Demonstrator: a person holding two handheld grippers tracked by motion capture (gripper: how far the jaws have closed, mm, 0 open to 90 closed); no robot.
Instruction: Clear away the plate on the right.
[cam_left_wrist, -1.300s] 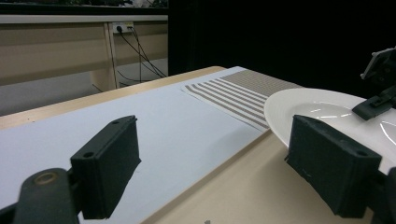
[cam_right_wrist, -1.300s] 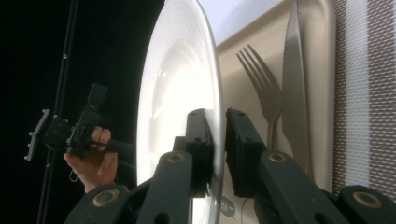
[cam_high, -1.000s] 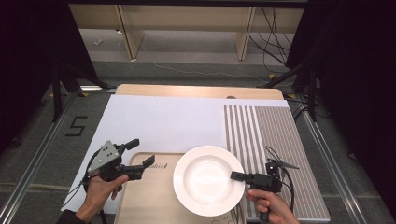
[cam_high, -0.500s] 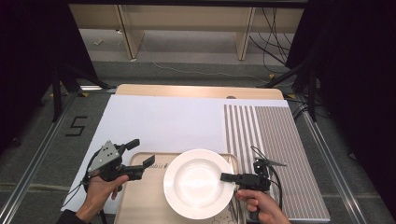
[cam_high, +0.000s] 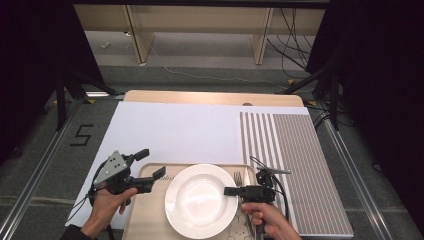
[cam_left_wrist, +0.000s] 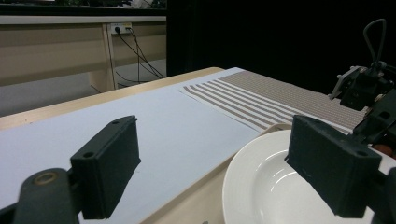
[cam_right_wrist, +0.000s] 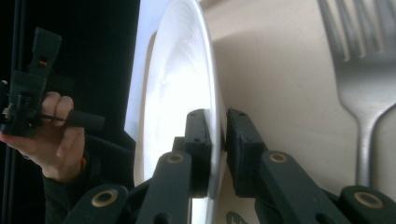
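Observation:
A white plate (cam_high: 201, 200) lies over a light wooden tray (cam_high: 145, 220) at the table's near edge. My right gripper (cam_high: 230, 190) is shut on the plate's right rim. In the right gripper view its jaws (cam_right_wrist: 218, 135) clamp the thin rim of the plate (cam_right_wrist: 182, 93), one above and one below. A metal fork (cam_high: 239, 178) rests on the tray just right of the plate, prongs away from me. My left gripper (cam_high: 145, 165) hovers open over the tray's left corner, holding nothing. Between its wide jaws (cam_left_wrist: 217, 158) I see the plate (cam_left_wrist: 266, 186) close by.
A white paper sheet (cam_high: 180, 135) covers the table's left and middle. A brown striped mat (cam_high: 295, 165) lies along the right side. Dark floor and metal rails flank the table, with a "5" mark (cam_high: 82, 135) on the left.
My right gripper has dragged the plate leftward, from beside the striped mat to over the tray. The fork is now uncovered. The left gripper has stayed put.

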